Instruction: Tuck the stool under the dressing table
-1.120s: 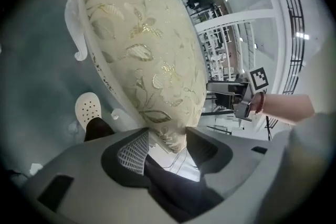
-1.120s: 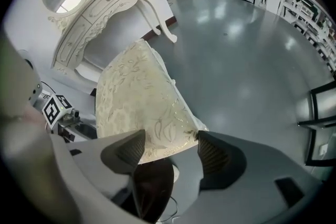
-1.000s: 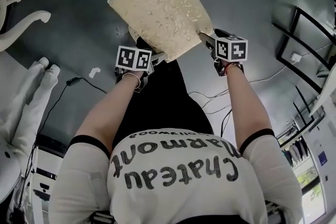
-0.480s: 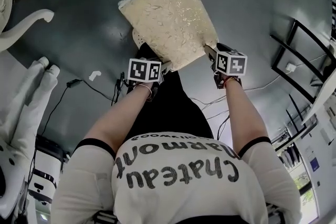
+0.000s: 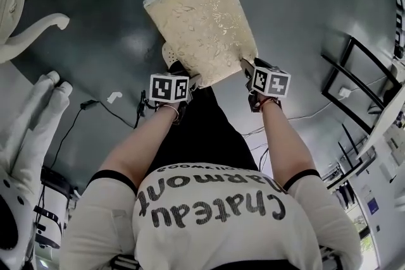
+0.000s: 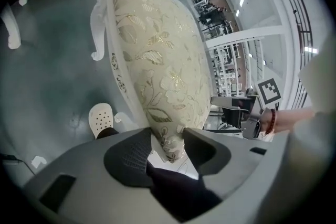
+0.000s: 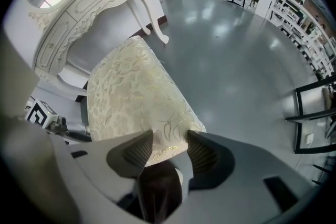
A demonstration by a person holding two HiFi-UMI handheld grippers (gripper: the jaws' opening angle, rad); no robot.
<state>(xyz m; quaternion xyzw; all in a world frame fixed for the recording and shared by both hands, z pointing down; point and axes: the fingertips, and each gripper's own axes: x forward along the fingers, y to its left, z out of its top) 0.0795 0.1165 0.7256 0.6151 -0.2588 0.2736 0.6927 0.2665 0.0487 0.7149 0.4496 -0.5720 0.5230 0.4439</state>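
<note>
The left gripper (image 6: pixel 168 136) was clamped on the near left corner of the stool (image 5: pixel 201 19). Its jaws had just been closing, and the padded corner sat pinched between them with cloth against both pads. The thick cushion kept the jaws fairly wide. The right gripper (image 7: pixel 169 143) held the near right corner the same way. Its jaws had also just been closing, and the cushion's edge was squeezed between the ribbed pads. The two grippers sat one at each end of the seat's near edge, pointing down and away from the person.

The stool had a rectangular seat in cream cloth with a gold leaf-and-flower pattern. Below it were a white frame with painted sprigs and curved white legs. It was in front of the person, over the grey floor (image 5: pixel 304 3); whether its legs touched the floor could not be told. The table (image 7: pixel 86 5), white with carved drawers and curved legs, stood beyond the stool's far end. The stool was near its front leg but not yet under it. A white clog (image 6: pixel 100 119) showed beside the stool's near leg.
</note>
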